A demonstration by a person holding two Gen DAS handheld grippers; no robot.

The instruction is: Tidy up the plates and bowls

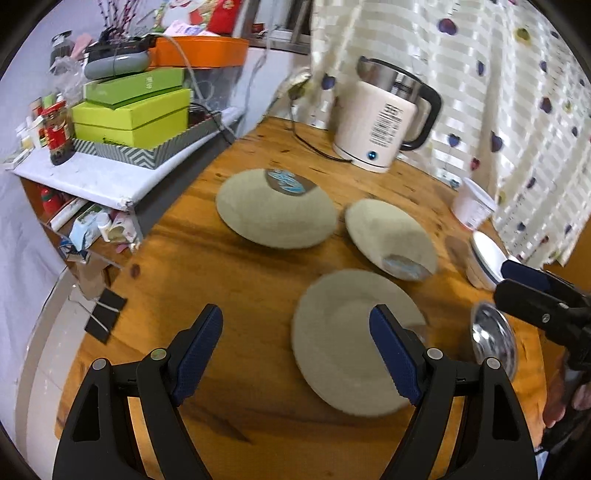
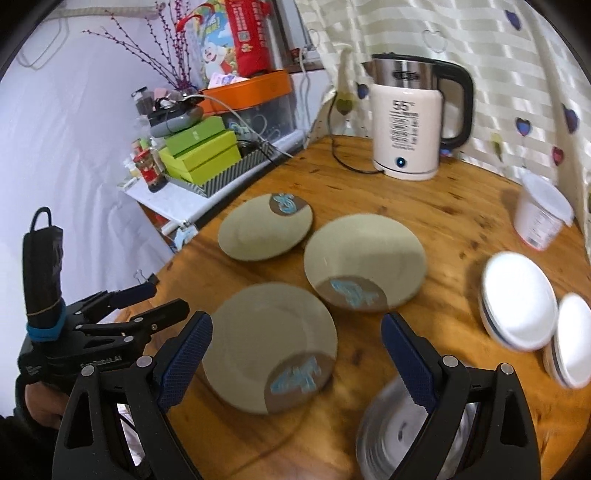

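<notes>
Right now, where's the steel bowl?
The steel bowl sits at the near edge of the wooden table, low right in the right wrist view, under the right gripper, between the nearest beige plate and two white bowls.

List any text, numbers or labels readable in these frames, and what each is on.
"55" with a small "°C": front of the kettle.
Smaller print rows under it: too small to read.
Barcode label on the kettle: digits blurred.
White tub print: unreadable.
Red bag characters: blurred.
</notes>
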